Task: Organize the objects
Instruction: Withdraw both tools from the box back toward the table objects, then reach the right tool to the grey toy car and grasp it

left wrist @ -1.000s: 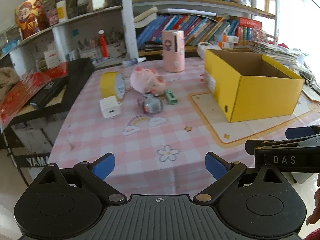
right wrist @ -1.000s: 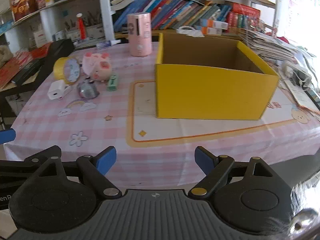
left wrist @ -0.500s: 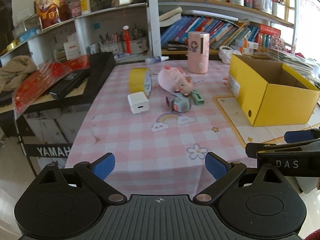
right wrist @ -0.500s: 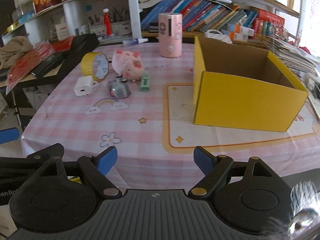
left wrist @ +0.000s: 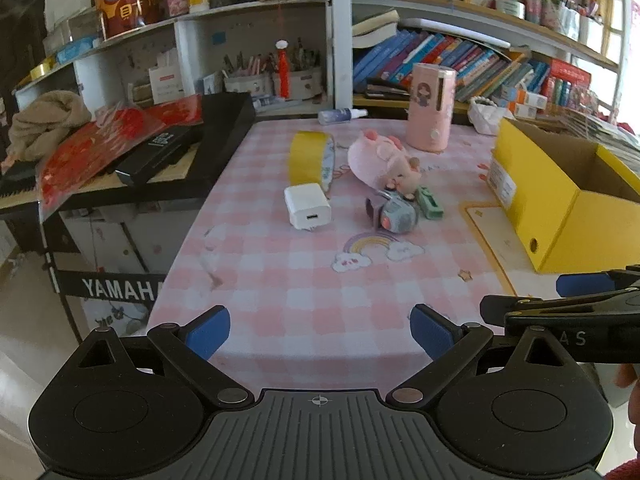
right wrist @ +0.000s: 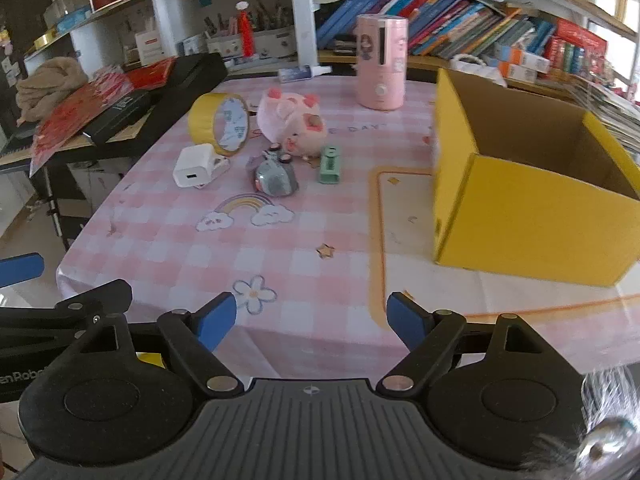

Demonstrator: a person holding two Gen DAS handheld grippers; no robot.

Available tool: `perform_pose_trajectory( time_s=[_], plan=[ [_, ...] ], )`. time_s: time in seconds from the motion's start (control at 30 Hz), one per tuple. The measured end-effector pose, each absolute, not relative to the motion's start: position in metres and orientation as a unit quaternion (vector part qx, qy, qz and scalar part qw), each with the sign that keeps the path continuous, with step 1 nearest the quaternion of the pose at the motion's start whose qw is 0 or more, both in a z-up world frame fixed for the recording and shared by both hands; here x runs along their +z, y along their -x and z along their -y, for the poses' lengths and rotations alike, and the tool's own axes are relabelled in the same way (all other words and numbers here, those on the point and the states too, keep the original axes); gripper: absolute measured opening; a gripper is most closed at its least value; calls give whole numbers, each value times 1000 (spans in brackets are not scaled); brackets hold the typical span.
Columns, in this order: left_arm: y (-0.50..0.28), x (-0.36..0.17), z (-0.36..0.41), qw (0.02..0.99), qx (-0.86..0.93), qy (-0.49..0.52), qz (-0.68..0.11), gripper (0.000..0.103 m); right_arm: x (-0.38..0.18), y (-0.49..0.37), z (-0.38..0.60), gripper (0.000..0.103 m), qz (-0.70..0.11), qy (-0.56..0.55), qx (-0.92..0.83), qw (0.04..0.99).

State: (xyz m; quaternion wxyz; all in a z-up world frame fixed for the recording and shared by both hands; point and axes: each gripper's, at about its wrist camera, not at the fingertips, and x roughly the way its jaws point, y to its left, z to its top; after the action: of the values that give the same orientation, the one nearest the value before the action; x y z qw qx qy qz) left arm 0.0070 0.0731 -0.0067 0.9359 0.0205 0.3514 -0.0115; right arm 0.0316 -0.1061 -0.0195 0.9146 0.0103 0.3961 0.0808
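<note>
The yellow box [left wrist: 560,200] runs off the right edge of your left wrist view, so its far side is lost; in the right wrist view its right corner [right wrist: 536,184] is cut off too, and its near left edge smears with blur. You cannot see the box floor in either view. The pink pig plush [right wrist: 294,124] hides part of the small grey toy [right wrist: 276,176] behind it. Book titles on the shelf [left wrist: 460,60] are too small to read. The keyboard [left wrist: 120,288] beside the table [left wrist: 280,280] shows its brand lettering only in part.
</note>
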Motion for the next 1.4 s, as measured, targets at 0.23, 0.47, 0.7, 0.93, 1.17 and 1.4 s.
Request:
perform_pose_trajectory(
  time_s=[0.23,0.47,0.7,0.93,1.17,1.4],
  plan=[
    [-37,-4,-79,936,7,-4,-352,98,-18,-67,97,77,-392,4,107,914],
    [-68,-6,-80,935,20,3,-355,98,-19,-106,96,77,-394,10,118,912],
    [-91,-11,-77,932,31,8,-361,98,-25,-140,98,73,-403,17,126,906],
    [-111,-14,-78,928,51,16,-369,97,-35,-167,94,67,-411,29,144,900],
    [-135,-16,-85,924,73,25,-375,96,-45,-193,77,64,-409,57,181,893],
    [-163,-20,-90,921,81,28,-380,96,-60,-216,61,62,-407,87,210,885]
  ],
)
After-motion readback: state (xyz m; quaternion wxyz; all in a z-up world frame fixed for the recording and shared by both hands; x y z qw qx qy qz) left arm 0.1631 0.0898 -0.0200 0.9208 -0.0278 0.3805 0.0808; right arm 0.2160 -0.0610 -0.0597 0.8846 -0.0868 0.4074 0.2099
